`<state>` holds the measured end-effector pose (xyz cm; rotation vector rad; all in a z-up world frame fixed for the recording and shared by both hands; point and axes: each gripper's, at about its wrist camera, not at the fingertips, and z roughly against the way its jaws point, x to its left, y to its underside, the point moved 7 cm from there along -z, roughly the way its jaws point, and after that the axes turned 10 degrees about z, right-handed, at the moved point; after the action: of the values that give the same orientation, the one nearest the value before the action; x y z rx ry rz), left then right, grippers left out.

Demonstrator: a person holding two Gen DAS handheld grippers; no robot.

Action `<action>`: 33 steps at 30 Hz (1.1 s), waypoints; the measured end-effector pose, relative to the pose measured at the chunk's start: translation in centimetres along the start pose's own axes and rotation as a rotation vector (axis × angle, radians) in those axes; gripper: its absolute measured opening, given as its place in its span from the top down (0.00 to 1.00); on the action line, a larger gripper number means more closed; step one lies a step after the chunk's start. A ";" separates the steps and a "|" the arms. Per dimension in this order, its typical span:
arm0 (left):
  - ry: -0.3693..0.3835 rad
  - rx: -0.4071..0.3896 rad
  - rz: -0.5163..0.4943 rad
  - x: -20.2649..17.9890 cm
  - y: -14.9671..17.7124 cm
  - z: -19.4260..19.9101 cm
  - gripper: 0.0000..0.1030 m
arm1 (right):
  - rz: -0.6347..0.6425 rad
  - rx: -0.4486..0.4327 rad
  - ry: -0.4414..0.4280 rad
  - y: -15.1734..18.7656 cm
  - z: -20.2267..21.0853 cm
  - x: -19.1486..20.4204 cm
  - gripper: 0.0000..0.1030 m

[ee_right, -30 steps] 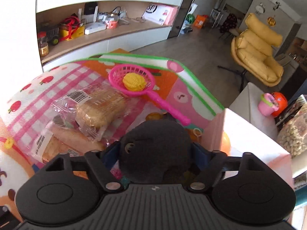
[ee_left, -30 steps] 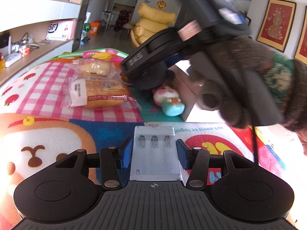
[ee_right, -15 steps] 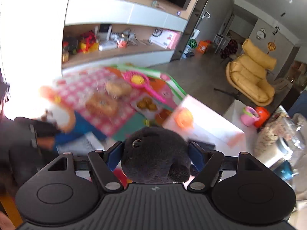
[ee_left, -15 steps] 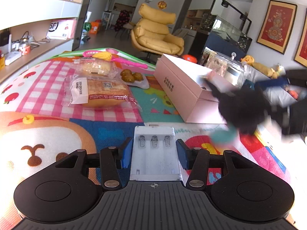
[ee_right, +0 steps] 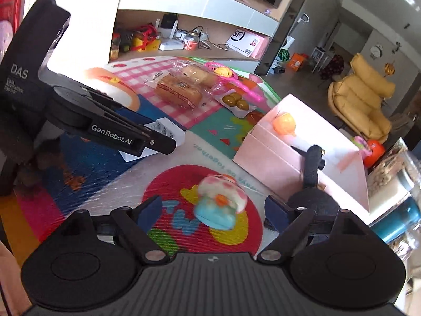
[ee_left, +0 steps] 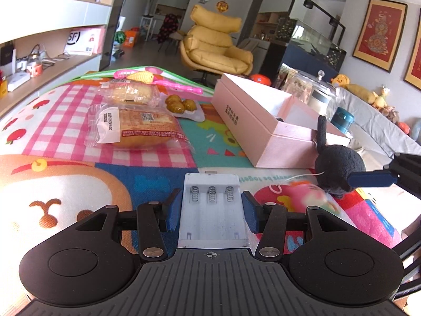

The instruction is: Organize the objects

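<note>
White plastic battery holder (ee_left: 212, 210), three springs showing, pinched between the blue pads of the left claw (ee_left: 212, 210); seen from the right wrist view as a white case (ee_right: 160, 137) gripped above the play mat (ee_right: 86, 158). Right claw (ee_right: 213, 210) spread wide, nothing between its pads; one blue pad (ee_left: 371, 179) visible at the right edge of the left wrist view, just beside the black plush toy (ee_left: 336, 168). Plush toy resting on the mat against the near wall of the open pink box (ee_left: 263, 131), dark tail upright; contact with the right pad likely, though not clear from either view. Blurred pink-and-blue small toy (ee_right: 219, 205) between the spread fingers of the right claw, over the red circle of the mat; lying or in mid-air cannot be told. Orange ball-like item (ee_right: 284, 122) inside the pink box. Farther out on the checked part of the mat: two wrapped bread loaves (ee_left: 136, 131), small brown pastries in clear wrap (ee_left: 181, 105), pink toy racket with yellow item (ee_left: 147, 77). Beyond the mat, yellow armchair (ee_left: 215, 47).
</note>
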<state>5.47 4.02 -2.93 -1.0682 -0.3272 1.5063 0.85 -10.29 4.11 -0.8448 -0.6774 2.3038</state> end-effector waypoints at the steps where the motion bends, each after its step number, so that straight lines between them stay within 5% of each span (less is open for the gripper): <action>1: 0.000 0.000 0.001 0.0 0.0 0.0 0.48 | -0.038 -0.004 -0.007 0.2 -0.1 -0.2 0.17; 8: -0.005 0.000 -0.005 -0.1 0.2 0.0 0.48 | -0.225 0.041 -0.008 0.7 -3.7 -1.7 0.22; 10: -0.009 0.000 -0.010 -0.3 0.3 0.1 0.48 | -0.275 0.071 -0.036 0.8 -4.7 -2.2 0.49; 11: -0.012 0.001 -0.013 -0.3 0.3 0.1 0.48 | -0.302 0.071 -0.059 0.8 -4.7 -2.4 0.52; 22: -0.094 -0.011 -0.068 -1.0 0.3 0.6 0.49 | -0.290 -0.053 -0.004 2.3 3.0 -2.1 0.53; 24: -0.049 -0.004 -0.049 -2.0 -0.1 1.3 0.49 | -0.302 -0.062 0.014 3.1 3.7 -2.3 0.53; 29: 0.057 -0.167 -0.092 -8.3 -7.2 3.9 0.49 | -0.336 -0.104 0.029 3.7 4.1 -3.1 0.53; 33: 0.162 -0.233 -0.030 -13.4 -13.9 2.4 0.48 | -0.359 -0.139 0.047 3.4 4.2 -3.9 0.53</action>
<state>10.81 -3.48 14.20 -1.3556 -0.4103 1.3683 -0.84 -16.35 6.30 -0.7652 -0.8972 1.9281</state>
